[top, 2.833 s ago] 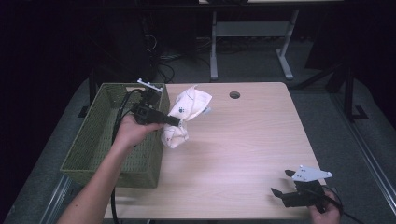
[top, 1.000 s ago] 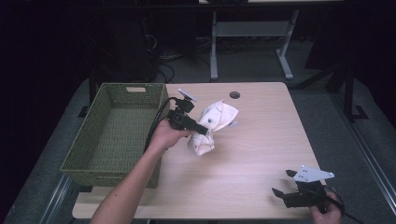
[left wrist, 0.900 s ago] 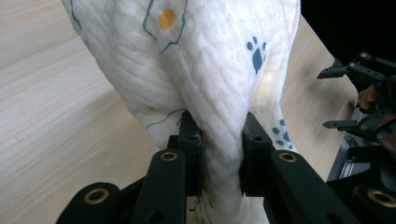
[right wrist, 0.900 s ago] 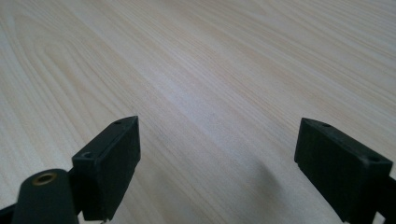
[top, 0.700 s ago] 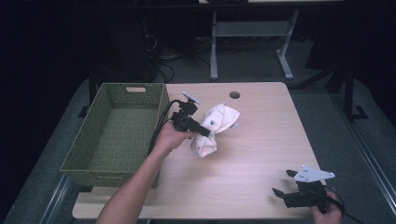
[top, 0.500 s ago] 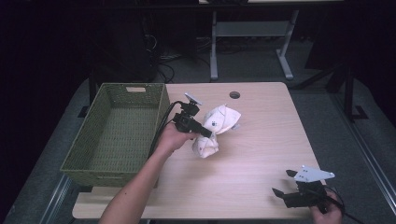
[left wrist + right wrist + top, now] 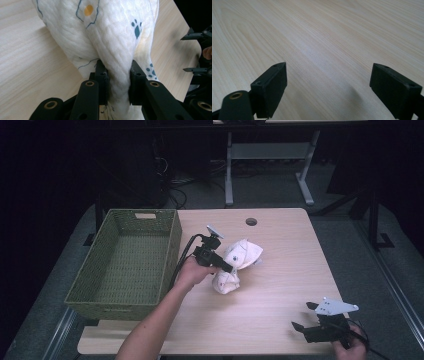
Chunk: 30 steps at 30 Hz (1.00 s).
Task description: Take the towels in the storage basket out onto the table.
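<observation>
A white printed cloth (image 7: 235,264) with blue paw marks and a yellow dot lies bunched on the middle of the wooden table (image 7: 280,240). My left gripper (image 7: 229,269) is shut on a fold of that cloth (image 7: 112,37), its jaws pinching the fabric between them (image 7: 117,85). A green woven basket (image 7: 100,285) stands at the table's left, with nothing seen inside. My right gripper (image 7: 302,316) rests open low over the table's near right corner, and its gripper view (image 7: 328,82) has bare wood between the jaws.
A round cable hole (image 7: 251,222) sits near the table's far edge. A white desk frame (image 7: 265,155) and cables stand on the dark floor beyond. The right gripper (image 7: 200,55) also appears at the far right of the left gripper view.
The left gripper has carried the cloth rightward, away from above the basket to the table's middle, and lowered it onto the wood. The right gripper has stayed put.
</observation>
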Tool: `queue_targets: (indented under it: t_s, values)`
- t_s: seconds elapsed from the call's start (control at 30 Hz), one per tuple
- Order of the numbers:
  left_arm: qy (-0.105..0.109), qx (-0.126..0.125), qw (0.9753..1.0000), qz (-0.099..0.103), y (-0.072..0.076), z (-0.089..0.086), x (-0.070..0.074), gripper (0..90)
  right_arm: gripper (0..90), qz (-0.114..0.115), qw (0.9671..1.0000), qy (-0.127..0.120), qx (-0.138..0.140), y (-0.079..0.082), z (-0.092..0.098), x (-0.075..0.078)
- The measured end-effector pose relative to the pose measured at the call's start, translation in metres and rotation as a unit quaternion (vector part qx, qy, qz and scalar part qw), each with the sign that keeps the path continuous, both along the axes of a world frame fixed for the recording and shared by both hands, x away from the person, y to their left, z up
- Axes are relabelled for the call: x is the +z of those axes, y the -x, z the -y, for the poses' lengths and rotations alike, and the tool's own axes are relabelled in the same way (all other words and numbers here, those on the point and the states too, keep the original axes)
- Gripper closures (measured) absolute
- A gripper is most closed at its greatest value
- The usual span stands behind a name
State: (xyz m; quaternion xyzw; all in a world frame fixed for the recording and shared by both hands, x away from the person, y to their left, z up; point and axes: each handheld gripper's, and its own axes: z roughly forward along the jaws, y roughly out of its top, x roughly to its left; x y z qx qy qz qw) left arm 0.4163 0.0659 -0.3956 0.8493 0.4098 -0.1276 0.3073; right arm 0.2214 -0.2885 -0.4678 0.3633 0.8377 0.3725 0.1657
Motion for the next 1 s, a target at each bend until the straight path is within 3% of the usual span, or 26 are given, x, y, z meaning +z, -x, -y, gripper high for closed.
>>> queue_targets:
  t_s: [0.67,1.0]
  values:
    - [0.005,0.002,0.9999,-0.015,0.003,0.018,-0.021,68.5,14.0,-0.001,1.0,-0.001,0.0,0.001,0.001,0.0]
    - [0.006,0.001,0.9998,0.02,0.013,0.018,-0.014,57.7,14.0,-0.001,1.0,0.001,0.0,0.001,0.001,0.0]
